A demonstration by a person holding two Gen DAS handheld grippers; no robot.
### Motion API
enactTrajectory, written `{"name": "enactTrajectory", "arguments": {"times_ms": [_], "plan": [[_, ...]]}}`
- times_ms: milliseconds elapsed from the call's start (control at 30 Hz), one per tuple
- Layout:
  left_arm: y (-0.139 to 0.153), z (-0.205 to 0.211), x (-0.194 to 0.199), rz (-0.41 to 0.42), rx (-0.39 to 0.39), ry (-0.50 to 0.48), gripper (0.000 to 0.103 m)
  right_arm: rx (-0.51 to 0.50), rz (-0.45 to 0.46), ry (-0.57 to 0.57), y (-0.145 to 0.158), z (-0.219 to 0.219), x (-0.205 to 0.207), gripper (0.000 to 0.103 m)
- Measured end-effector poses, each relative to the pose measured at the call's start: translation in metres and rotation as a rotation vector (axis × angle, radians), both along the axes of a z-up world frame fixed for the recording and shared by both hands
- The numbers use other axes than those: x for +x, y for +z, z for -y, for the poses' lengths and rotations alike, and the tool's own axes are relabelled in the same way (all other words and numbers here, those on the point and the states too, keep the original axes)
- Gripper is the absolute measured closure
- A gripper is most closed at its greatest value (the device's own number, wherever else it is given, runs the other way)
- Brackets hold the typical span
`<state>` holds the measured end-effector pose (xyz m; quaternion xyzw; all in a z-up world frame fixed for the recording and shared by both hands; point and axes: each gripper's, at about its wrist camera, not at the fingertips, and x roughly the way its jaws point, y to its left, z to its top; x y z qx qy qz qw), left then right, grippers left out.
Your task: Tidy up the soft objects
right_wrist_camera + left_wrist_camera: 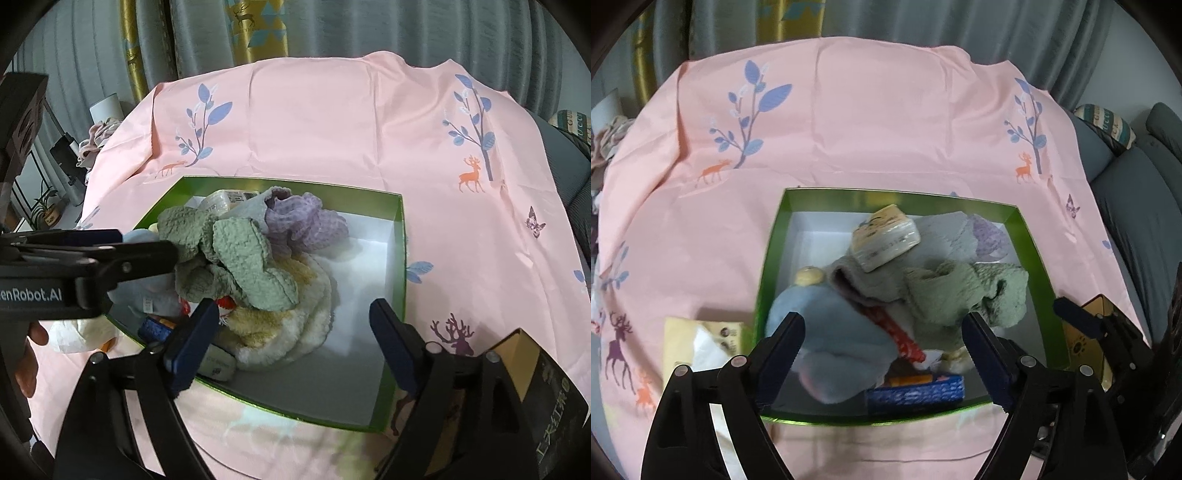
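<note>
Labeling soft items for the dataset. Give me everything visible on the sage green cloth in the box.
The sage green cloth is a nubby, terry-like towel, crumpled into loose folds rather than folded flat. It lies on top of the pile inside the green box, over a cream fluffy cloth, with a lilac waffle cloth touching its far side. In the left wrist view it sits right of the blue plush. Neither claw touches it.

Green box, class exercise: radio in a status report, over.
Left gripper and right gripper open, holding nothing. Soft things piled inside the green box. Tissue pack left outside.
</note>
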<state>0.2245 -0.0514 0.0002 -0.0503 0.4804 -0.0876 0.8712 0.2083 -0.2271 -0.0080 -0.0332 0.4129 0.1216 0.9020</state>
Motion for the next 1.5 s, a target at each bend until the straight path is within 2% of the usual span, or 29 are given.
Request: {"name": "enactTrajectory", "arguments": {"times_ms": [133, 200, 233, 400, 767, 1133, 1500], "plan": [[0.004, -0.009, -0.008, -0.002, 0.005, 0.024, 0.016, -0.014, -0.009, -0.006, 0.003, -0.001, -0.005, 0.015], [0.006, -0.012, -0.012, -0.005, 0.017, 0.033, 0.015, -0.029, -0.002, -0.014, 0.005, -0.002, -0.009, 0.003], [0.007, -0.013, -0.015, -0.006, 0.023, 0.036, 0.015, -0.031, 0.007, -0.018, 0.007, -0.003, -0.011, 0.001], [0.01, -0.019, -0.027, -0.004, 0.071, 0.051, 0.014, -0.031, -0.003, -0.036, 0.012, -0.002, -0.017, 0.001], [0.021, -0.034, -0.045, -0.047, 0.09, 0.105, 0.014, -0.054, -0.026, -0.056, 0.022, -0.007, -0.027, 0.001], [0.027, -0.04, -0.049, -0.099, 0.024, 0.116, 0.013, -0.041, -0.083, -0.076, 0.031, -0.011, -0.028, 0.001], [0.024, -0.041, -0.045, -0.126, 0.048, 0.129, 0.013, -0.038, -0.116, -0.082, 0.03, -0.012, -0.024, 0.001]]}}
